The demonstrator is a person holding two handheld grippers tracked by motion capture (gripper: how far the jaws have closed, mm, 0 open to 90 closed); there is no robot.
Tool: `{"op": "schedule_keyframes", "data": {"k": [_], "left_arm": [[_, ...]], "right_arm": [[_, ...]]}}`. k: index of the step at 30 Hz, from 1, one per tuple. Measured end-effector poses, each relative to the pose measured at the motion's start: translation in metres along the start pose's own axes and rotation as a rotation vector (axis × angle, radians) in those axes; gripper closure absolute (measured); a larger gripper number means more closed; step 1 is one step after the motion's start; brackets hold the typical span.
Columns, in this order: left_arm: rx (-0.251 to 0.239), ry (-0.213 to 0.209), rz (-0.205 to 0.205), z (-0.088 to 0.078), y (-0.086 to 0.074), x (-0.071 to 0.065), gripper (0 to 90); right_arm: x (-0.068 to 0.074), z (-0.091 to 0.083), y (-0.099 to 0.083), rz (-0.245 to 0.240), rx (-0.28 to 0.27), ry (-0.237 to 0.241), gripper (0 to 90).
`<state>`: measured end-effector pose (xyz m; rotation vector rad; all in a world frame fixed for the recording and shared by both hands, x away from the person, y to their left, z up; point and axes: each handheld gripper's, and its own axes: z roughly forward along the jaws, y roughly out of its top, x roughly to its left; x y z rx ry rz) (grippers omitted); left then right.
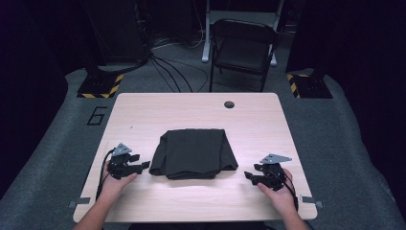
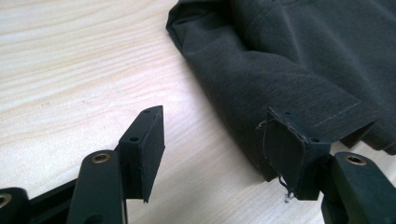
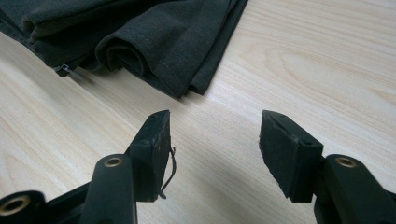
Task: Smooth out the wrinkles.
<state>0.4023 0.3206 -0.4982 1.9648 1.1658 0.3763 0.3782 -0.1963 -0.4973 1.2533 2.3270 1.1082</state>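
Here, a folded dark garment (image 1: 194,153) lies at the middle of the table (image 1: 143,110), its thick folded edge toward the person. At its 9 o'clock, the left gripper (image 1: 143,166) sits low with jaws apart and nothing between them; in the left gripper view one pad (image 2: 285,151) stands just at the cloth's (image 2: 289,60) edge, perhaps brushing it. At the garment's 3 o'clock, well apart, the right gripper (image 1: 249,176) also gapes empty over bare wood. At 12 o'clock, beyond the table, stands a chair (image 1: 242,45).
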Motion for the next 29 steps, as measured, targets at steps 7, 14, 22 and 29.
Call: {"op": "schedule_keyframes", "data": {"k": [7, 14, 22, 29], "left_arm": [[0.006, 0.003, -0.003, 0.002, -0.001, -0.001, 38.7], [0.01, 0.006, -0.018, 0.002, 0.001, 0.002, 38.6], [-0.016, -0.029, -0.004, 0.003, 0.008, -0.004, 38.6], [-0.021, -0.046, 0.035, 0.001, 0.011, -0.014, 38.6]], "right_arm": [[-0.003, 0.001, 0.0, 0.006, 0.005, -0.008, 42.9], [-0.008, 0.0, -0.003, 0.016, 0.012, -0.013, 42.7], [-0.011, -0.002, -0.009, 0.044, 0.019, -0.018, 42.6], [-0.009, -0.004, -0.009, 0.032, 0.014, -0.028, 41.8]]}}
